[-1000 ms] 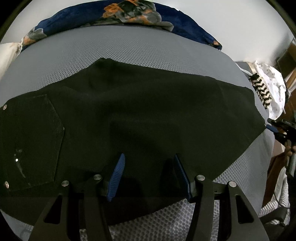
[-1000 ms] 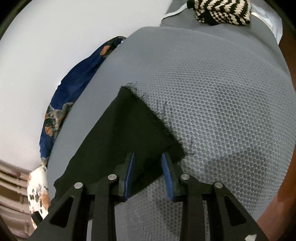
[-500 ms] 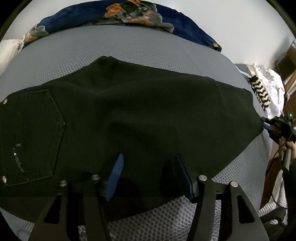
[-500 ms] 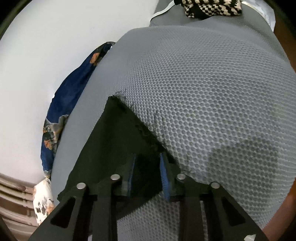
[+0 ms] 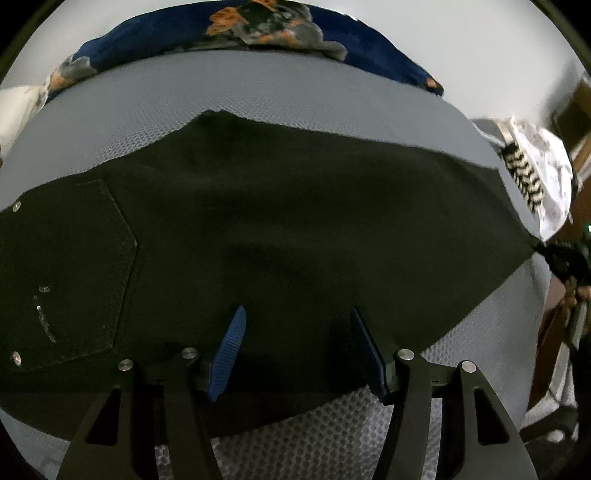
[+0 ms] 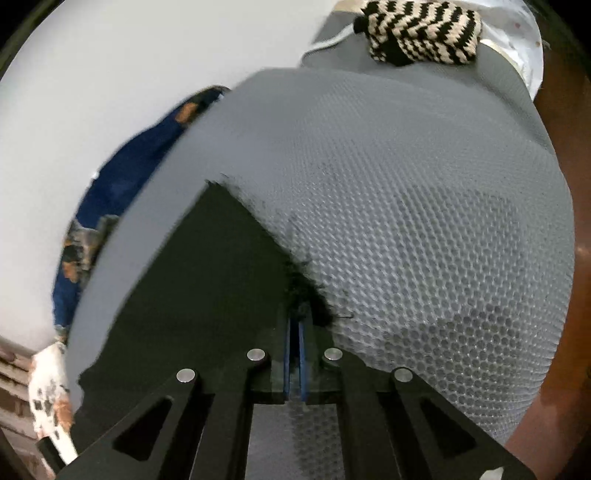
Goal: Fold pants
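Black pants (image 5: 280, 229) lie flat across a grey mesh bed surface (image 5: 258, 99), folded lengthwise, with a back pocket (image 5: 62, 273) at the left. My left gripper (image 5: 297, 317) is open, its blue fingers spread just over the near edge of the pants. In the right wrist view the frayed leg hem (image 6: 306, 291) sits between the blue pads, and my right gripper (image 6: 295, 325) is shut on it. The right gripper also shows in the left wrist view (image 5: 561, 254) at the far right end of the pants.
A dark blue patterned blanket (image 5: 258, 22) lies along the far edge by the white wall. A black-and-cream zigzag knit (image 6: 417, 29) and white cloth (image 5: 546, 177) sit at the foot end. Brown wooden furniture (image 6: 565, 277) stands beside the bed.
My right gripper has closed from open onto the frayed hem of the pants. My left gripper has stayed open and shifted only slightly over the near edge.
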A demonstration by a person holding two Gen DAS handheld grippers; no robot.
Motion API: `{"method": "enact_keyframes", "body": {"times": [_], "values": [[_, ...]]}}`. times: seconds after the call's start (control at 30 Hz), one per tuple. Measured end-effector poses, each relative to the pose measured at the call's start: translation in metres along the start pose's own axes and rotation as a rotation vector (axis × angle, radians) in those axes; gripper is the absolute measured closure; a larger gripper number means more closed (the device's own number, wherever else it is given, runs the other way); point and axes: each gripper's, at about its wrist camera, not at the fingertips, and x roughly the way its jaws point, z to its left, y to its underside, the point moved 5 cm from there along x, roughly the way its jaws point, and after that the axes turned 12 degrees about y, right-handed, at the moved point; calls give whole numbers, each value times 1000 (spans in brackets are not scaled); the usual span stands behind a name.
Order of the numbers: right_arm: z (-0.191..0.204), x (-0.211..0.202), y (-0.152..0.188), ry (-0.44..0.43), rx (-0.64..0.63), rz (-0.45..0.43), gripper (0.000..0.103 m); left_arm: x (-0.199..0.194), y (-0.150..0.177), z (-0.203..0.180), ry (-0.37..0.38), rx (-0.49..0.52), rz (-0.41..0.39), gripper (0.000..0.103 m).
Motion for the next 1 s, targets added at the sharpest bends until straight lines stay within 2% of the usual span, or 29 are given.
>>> {"method": "enact_keyframes", "body": {"times": [0.1, 0.2, 0.27, 0.37, 0.43, 0.57, 0.7, 0.83, 1.0], "values": [[-4, 2, 0, 20, 2, -4, 101, 0, 6, -2, -17, 20, 7, 43], [-4, 1, -1, 19, 7, 24, 87, 0, 6, -5, -34, 44, 12, 43], [0, -7, -5, 57, -11, 18, 67, -7, 4, -4, -23, 32, -5, 43], [13, -28, -17, 92, -52, -53, 67, -32, -5, 8, -23, 5, -91, 43], [31, -38, -24, 80, -93, -86, 67, -50, -14, 24, -50, -23, -145, 43], [105, -40, -25, -29, -245, -76, 67, -77, -26, 70, -127, -115, -197, 43], [195, -24, 3, -124, -428, -19, 66, -98, -20, 114, -182, -199, -216, 43], [297, -7, 51, -263, -629, 68, 66, -107, -10, 145, -230, -256, -198, 43], [400, -1, 119, -416, -885, 177, 66, -104, 10, 163, -260, -288, -151, 43]]}}
